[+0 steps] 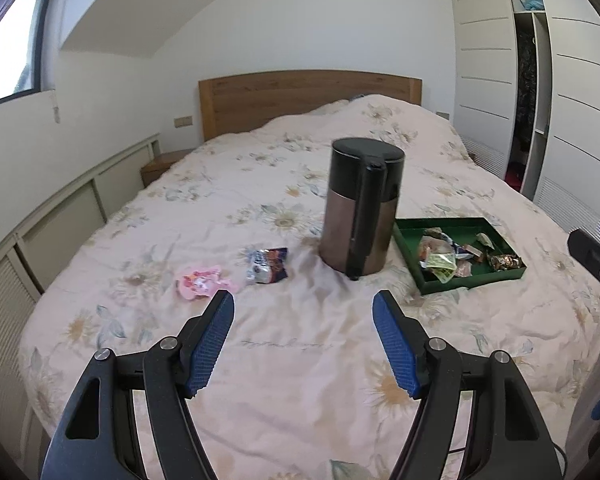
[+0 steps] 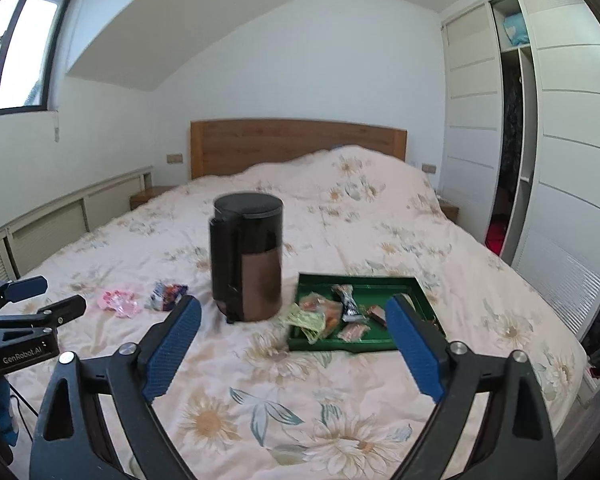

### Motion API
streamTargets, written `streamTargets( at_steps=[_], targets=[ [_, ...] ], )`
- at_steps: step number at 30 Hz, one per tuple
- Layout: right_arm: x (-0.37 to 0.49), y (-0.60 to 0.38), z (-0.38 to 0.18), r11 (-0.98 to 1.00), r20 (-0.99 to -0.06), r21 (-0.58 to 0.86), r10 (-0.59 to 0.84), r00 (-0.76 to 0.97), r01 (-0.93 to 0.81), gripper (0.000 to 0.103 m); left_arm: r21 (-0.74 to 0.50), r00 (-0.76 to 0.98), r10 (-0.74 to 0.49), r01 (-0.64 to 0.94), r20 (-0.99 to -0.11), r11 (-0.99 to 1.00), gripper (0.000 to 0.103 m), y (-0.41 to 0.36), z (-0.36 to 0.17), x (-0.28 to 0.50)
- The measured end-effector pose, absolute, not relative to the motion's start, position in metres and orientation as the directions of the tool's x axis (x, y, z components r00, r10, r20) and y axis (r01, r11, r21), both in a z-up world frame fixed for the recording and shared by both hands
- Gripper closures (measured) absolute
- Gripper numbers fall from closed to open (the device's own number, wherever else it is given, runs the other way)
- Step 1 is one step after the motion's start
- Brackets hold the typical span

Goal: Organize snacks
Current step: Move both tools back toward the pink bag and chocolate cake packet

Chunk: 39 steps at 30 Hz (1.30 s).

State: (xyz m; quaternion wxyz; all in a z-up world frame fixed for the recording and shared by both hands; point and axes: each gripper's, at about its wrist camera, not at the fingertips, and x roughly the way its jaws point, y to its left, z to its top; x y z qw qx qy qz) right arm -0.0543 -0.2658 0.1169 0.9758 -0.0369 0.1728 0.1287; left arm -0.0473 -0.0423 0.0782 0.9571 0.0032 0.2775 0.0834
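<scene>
A green tray (image 1: 410,258) (image 2: 412,286) holding several wrapped snacks lies on the bed, right of a black and copper kettle (image 1: 358,208) (image 2: 246,258). Two loose snacks lie left of the kettle: a blue and white packet (image 1: 267,265) (image 2: 168,295) and a pink packet (image 1: 202,282) (image 2: 118,301). My left gripper (image 1: 304,308) is open and empty above the quilt, just short of the loose packets. My right gripper (image 2: 294,312) is open and empty, near the tray's front edge. Each gripper shows at the other view's edge: the left gripper (image 2: 46,296), the right gripper (image 1: 592,256).
The bed has a floral quilt (image 1: 300,360) (image 2: 260,400) and a wooden headboard (image 1: 308,98) (image 2: 296,144). A white wardrobe (image 1: 540,92) (image 2: 540,120) with an open section stands on the right. Low cabinets (image 1: 60,216) line the left wall.
</scene>
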Motion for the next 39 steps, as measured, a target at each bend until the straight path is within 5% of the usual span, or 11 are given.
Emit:
streamTargets(
  at_steps=[4, 23, 39],
  targets=[
    [-0.064, -0.256, 0.121, 0.957, -0.322, -0.036, 0.263, 0.910, -0.289, 0.000, 0.058, 0.839, 0.183, -0.179, -0.513, 0.982, 0.030, -0.035, 0.084, -0.057],
    [-0.081, -0.197, 0.113, 0.918, -0.346, -0.078, 0.342, 0.874, -0.390, 0.000, 0.013, 0.826, 0.220, -0.249, -0.519, 0.968, 0.029, 0.031, 0.064, -0.069],
    [-0.040, -0.135, 0.071, 0.855, -0.443, -0.070, 0.435, 0.784, -0.513, 0.000, -0.013, 0.699, 0.334, -0.440, -0.632, 0.898, 0.029, 0.130, 0.005, -0.060]
  ],
)
